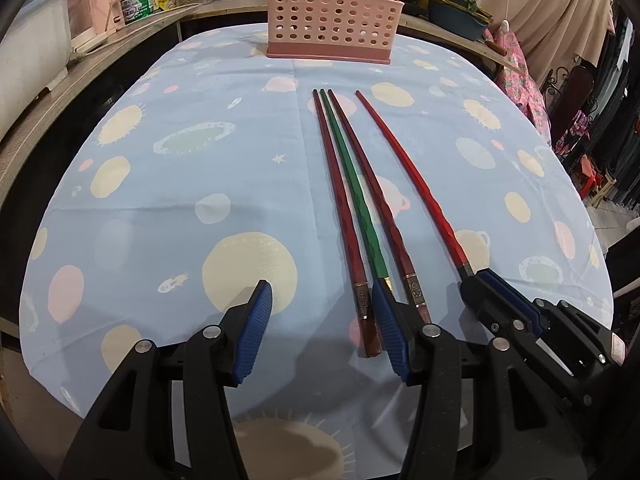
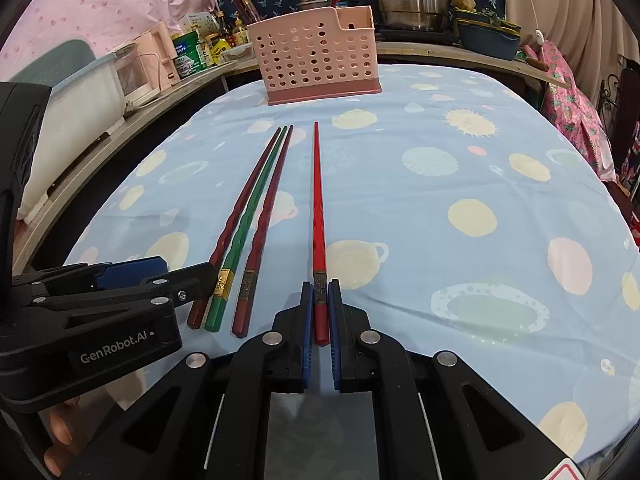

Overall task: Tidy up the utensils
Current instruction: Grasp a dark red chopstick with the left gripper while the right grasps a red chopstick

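Right gripper (image 2: pixel 321 292): clamped on the thick end of the bright red chopstick (image 2: pixel 319 216), blue pads pressing both sides.
Bright red chopstick: flat on the tablecloth (image 2: pixel 460 208), tip toward the holder, apart from the other three.
Left gripper (image 1: pixel 320 300): jaws parted, nothing between them; right finger (image 1: pixel 390 332) touching or just over the green chopstick's end.
Bundle: green chopstick (image 1: pixel 352 184) between two dark red chopsticks (image 1: pixel 332 184), side by side, tips nearly touching.
Pink perforated utensil holder (image 1: pixel 332 12): upright at the table's far edge, well beyond the tips.
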A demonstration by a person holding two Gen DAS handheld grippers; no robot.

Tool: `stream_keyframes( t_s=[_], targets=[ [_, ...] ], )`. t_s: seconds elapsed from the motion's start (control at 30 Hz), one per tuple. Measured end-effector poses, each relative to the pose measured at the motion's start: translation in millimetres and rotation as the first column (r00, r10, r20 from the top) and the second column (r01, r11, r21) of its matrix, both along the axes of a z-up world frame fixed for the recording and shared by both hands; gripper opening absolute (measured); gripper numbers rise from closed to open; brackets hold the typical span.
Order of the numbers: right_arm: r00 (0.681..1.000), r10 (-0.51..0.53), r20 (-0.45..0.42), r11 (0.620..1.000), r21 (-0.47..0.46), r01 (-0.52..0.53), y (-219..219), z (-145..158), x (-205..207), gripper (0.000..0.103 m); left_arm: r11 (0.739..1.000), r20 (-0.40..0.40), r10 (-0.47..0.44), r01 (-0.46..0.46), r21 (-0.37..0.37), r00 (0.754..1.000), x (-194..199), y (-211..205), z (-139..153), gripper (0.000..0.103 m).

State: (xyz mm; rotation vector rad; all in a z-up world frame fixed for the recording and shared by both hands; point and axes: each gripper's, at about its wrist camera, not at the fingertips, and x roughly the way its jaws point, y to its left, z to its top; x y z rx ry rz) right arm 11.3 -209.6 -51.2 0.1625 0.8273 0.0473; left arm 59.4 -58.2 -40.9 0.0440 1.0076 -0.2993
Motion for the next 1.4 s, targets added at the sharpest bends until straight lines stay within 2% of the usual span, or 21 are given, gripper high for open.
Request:
stream_keyframes(
  t_s=[0.73,1.03,1.4],
  targets=[
    [1.0,0.0,0.0,1.0,0.001,0.0,-0.1,-0.6,-0.2,0.007,0.998,0.044,0.017,-0.019,0.058,0.999,1.0,-5.7,-2.6,0.05],
    [1.0,0.0,0.001,1.0,0.001,0.0,-0.2,-0.7,-0.4,0.007,0.999,0.031,0.026,-0.027,0.037,0.999,3.3,3.5,-1.1,0.036],
    [1.0,-0.001,0.001,1.0,0.001,0.001,0.1,-0.8,-0.2,0.007,0.998,0.048,0.016,-0.019,0.058,0.999,0.5,-3.1,-2.1,0.039]
  ],
)
